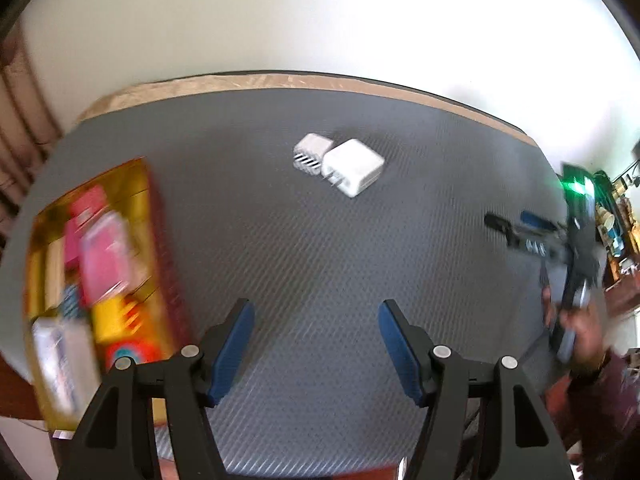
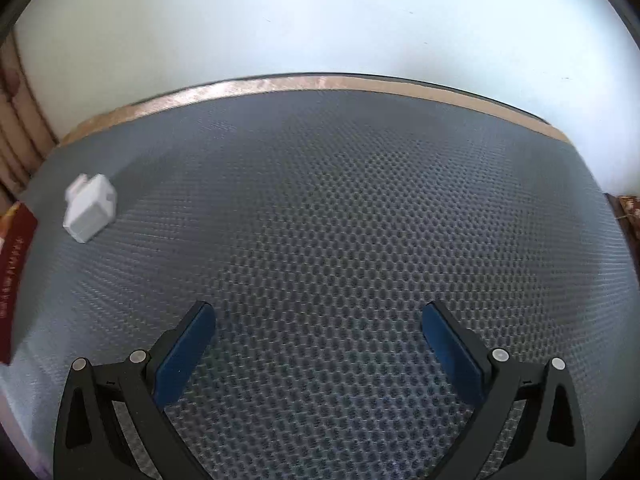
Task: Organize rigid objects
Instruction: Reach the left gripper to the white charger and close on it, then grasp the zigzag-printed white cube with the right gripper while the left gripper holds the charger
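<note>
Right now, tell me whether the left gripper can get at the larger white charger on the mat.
Probably yes: the left gripper is open and empty, with bare grey mat between it and the larger white charger. The smaller adapter touches its far side.

Left tool (image 1: 316,344) points steeply downward, blue pads parted with nothing between them. Right tool (image 2: 319,354) also tilts down, spread wide and empty; a hand (image 1: 580,332) grips it at the frame's right edge.

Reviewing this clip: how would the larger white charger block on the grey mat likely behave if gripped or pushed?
The larger white charger block looks like a hard, boxy shell, so it should stay stiff under the tongs. Its smooth, glossy sides may slip against the pads. Lying flat on the textured grey mat, it probably slides rather than rolls, likely nudging the smaller white charger touching it.
</note>
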A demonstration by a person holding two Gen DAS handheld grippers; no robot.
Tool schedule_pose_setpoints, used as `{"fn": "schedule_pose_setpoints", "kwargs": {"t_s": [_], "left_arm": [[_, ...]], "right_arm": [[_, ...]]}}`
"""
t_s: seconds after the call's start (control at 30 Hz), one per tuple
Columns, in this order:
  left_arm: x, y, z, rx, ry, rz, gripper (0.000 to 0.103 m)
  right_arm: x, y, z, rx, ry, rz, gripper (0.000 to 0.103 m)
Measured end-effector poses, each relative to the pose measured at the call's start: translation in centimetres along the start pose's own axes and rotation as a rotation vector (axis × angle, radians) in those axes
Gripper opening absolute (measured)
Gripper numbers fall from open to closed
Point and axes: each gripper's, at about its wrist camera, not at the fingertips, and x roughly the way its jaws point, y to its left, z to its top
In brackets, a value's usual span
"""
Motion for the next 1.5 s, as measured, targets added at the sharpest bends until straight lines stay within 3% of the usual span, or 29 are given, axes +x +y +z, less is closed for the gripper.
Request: {"fn": "schedule_pose_setpoints", "kwargs": {"t_s": [0.13, 0.33, 0.53, 0.9, 1.2, 1.5], "left_arm": [[3.3, -1.3, 3.3, -0.053, 0.036, -0.005, 0.066], [6.9, -1.3, 7.5, -0.252, 0.078, -0.083, 0.066], [9.5, -1.5, 10.5, -0.360, 0.115, -0.031, 0.066], [12.9, -2.5, 12.6, -0.492, 0.173, 0.049, 0.069], [15.5, -3.1, 14.2, -0.557, 0.225, 0.096, 0.070], [16.0, -1.6, 15.4, -0.637, 0.170, 0.128, 0.070]], "right_arm": [[-0.3, -0.4, 0.1, -0.013, -0.030, 0.071, 0.103], [-1.1, -1.0, -0.4, -0.005, -0.058, 0.144, 0.103], [-2.9, -2.5, -1.3, 0.039, -0.073, 0.227, 0.103], [-4.7, -7.4, -1.9, 0.162, -0.068, 0.407, 0.103], [-5.7, -5.6, -3.7, 0.135, -0.079, 0.417, 0.103], [-5.6, -5.1, -3.1, 0.141, -0.062, 0.419, 0.103]]}}
